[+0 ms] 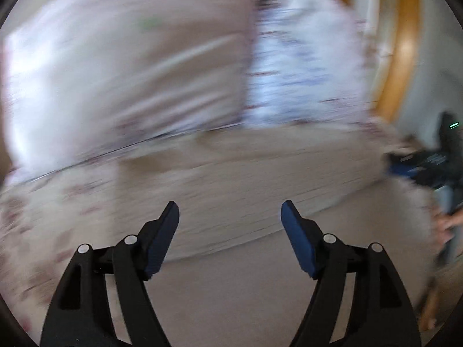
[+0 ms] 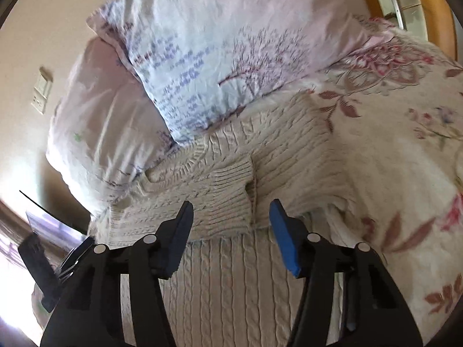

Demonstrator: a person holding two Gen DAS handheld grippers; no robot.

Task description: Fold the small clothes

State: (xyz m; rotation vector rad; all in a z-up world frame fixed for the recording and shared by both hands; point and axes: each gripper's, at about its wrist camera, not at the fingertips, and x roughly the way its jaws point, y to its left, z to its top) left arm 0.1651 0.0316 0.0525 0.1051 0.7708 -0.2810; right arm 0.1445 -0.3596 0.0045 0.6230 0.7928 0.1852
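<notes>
A cream cable-knit sweater [image 2: 231, 190] lies on the bed, with a ribbed sleeve cuff [image 2: 228, 185] folded across its body. My right gripper [image 2: 231, 211] is open and empty, just above the sweater, its jaws either side of the cuff's near edge. In the blurred left wrist view the sweater [image 1: 246, 179] is a cream mass across the middle. My left gripper [image 1: 230, 214] is open and empty above it. The other gripper [image 1: 434, 162] shows as a dark shape at the right edge of that view.
Two pale pink printed pillows [image 2: 202, 52] lean at the head of the bed, right behind the sweater. A floral bedspread [image 2: 405, 133] covers the bed to the right. A wooden bed frame [image 1: 402, 57] and a wall switch [image 2: 42, 89] are beyond.
</notes>
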